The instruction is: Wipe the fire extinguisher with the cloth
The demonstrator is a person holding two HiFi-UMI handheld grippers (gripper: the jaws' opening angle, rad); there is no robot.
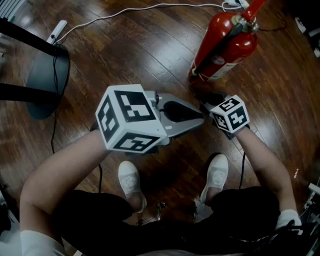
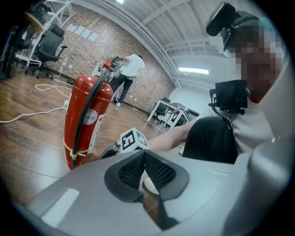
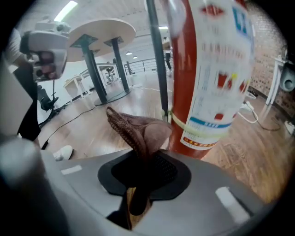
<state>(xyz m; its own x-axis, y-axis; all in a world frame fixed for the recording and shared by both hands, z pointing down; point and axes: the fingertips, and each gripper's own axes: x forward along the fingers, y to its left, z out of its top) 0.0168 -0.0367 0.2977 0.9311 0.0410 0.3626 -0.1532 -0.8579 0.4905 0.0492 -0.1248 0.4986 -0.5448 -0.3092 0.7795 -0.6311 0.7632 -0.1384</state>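
The fire extinguisher (image 1: pixel 225 45) stands on the wood floor (image 1: pixel 140 55) before us. Our left hand-held gripper (image 2: pixel 145 159) is closed and empty. Our right hand-held gripper (image 3: pixel 145 161) pinches the cloth (image 3: pixel 140 129) near the cylinder's foot. Next, we judge, the cloth must press against it.

Around me: floor, cables and office furniture.

Looking down, I see my two white shoes (image 1: pixel 131 181) planted apart on the dark, glossy wooden floor (image 1: pixel 150 45), with my black shorts (image 1: pixel 90 215) below them in the head view. A white cable (image 1: pixel 125 12) curves over the boards to a power strip (image 1: pixel 57 30) at the far left, just beside a dark round table base (image 1: pixel 47 80); a thin black cable (image 1: pixel 53 125) trails down past that base. Farther off there is a brick wall (image 2: pixel 92 50), a black office chair (image 2: pixel 50 46) and a person in a white shirt (image 2: pixel 129 69) standing near the wall. On the other side, a round white tabletop (image 3: pixel 99 34) stands on dark columns (image 3: pixel 92 69).
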